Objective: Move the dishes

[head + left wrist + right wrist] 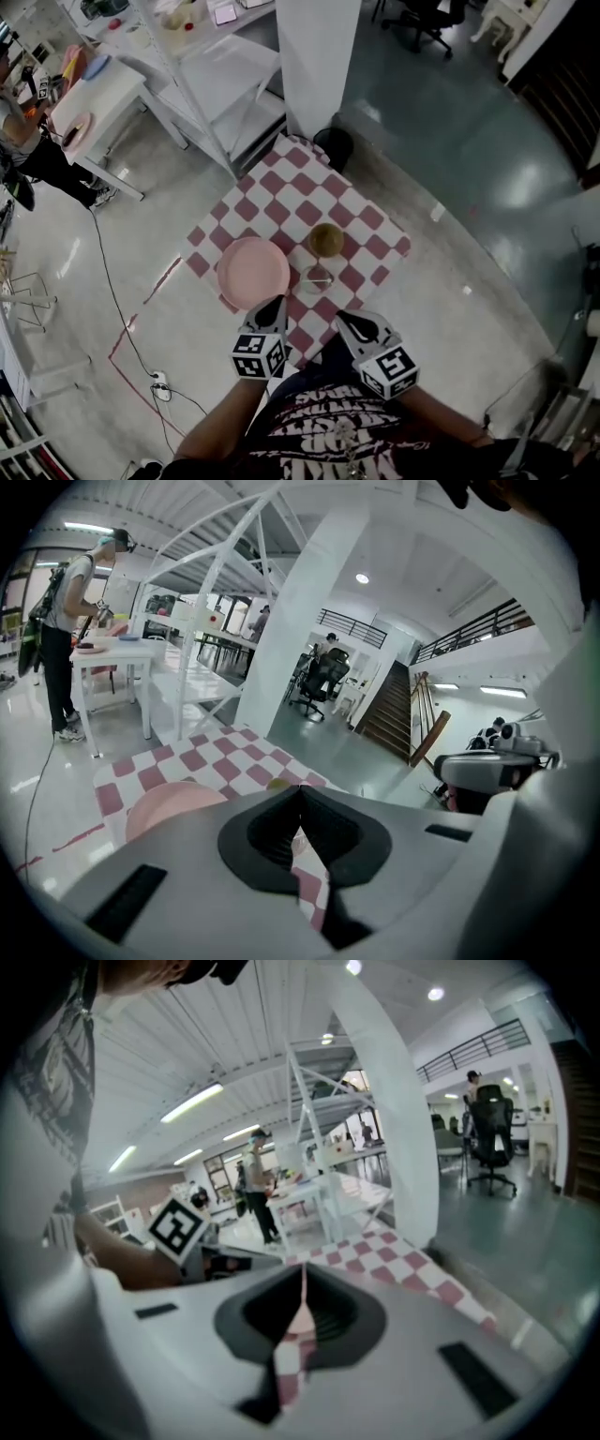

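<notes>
Pink-and-white checks cover the counter [281, 183], and the dishes sit together on its near half. A pink plate [253, 272] lies to the left and an olive-brown bowl [326, 240] stands further back to the right. A small glass dish [317, 277] sits just beside the plate's right rim, in front of the bowl. The plate is bare. The bowl looks empty, though its dark inside hides the bottom. The glass dish seems to hold nothing, but a thin pale line crosses it and I cannot tell what that is.

The left claw [277, 303] hangs over the counter's near edge, close to the plate's near rim, its jaws pressed together with nothing between them. The right claw [341, 317] is beside it, nearer the glass dish, likewise closed and empty. Neither touches a dish.

The plate is probably stiff, light and smooth. Its thin raised rim is the place to pinch, and the near edge is handiest. The bowl should take a grip over its wall. The glass dish is likely the most fragile and slippery, so a gentle hold on its rim would suit. Either claw must part its jaws first.
</notes>
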`<state>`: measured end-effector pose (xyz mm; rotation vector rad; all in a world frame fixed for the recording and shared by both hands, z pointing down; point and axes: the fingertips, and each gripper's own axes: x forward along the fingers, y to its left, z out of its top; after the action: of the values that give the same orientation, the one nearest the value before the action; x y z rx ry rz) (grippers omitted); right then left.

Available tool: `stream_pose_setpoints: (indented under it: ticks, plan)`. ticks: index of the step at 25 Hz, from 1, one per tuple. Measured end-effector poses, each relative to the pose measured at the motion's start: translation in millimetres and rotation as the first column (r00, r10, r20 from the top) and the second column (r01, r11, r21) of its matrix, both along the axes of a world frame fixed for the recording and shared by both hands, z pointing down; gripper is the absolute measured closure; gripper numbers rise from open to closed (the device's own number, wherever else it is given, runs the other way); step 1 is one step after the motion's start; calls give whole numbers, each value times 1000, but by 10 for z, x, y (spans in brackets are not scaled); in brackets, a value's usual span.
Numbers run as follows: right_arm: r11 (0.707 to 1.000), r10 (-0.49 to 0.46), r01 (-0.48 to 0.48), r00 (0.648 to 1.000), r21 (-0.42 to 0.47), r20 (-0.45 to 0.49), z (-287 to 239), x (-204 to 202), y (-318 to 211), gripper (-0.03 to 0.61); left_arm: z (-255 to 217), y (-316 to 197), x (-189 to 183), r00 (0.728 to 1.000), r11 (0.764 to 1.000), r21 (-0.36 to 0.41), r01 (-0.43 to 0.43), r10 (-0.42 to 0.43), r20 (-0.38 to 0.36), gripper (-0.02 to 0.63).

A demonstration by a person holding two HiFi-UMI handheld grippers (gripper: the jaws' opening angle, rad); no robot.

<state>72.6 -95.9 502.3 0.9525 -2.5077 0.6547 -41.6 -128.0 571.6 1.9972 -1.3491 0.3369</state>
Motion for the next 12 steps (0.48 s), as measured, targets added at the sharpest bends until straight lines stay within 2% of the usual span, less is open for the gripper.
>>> stream_pose_setpoints:
  ticks: [6, 9, 12]
  plan:
    - [999, 9, -8, 1000, -46, 10, 168, 151, -331, 543, 529, -645, 191, 997, 993, -104, -58, 63, 38, 582]
    - [997, 12, -11, 1000, -70, 20, 241, 229, -472, 543, 890, -926, 302, 994, 980, -180, -86, 96, 45, 547]
    - [994, 31, -28, 999, -102, 24, 318, 358, -584, 543, 1262, -1162, 371, 992, 963, -254, -90, 109, 59, 541]
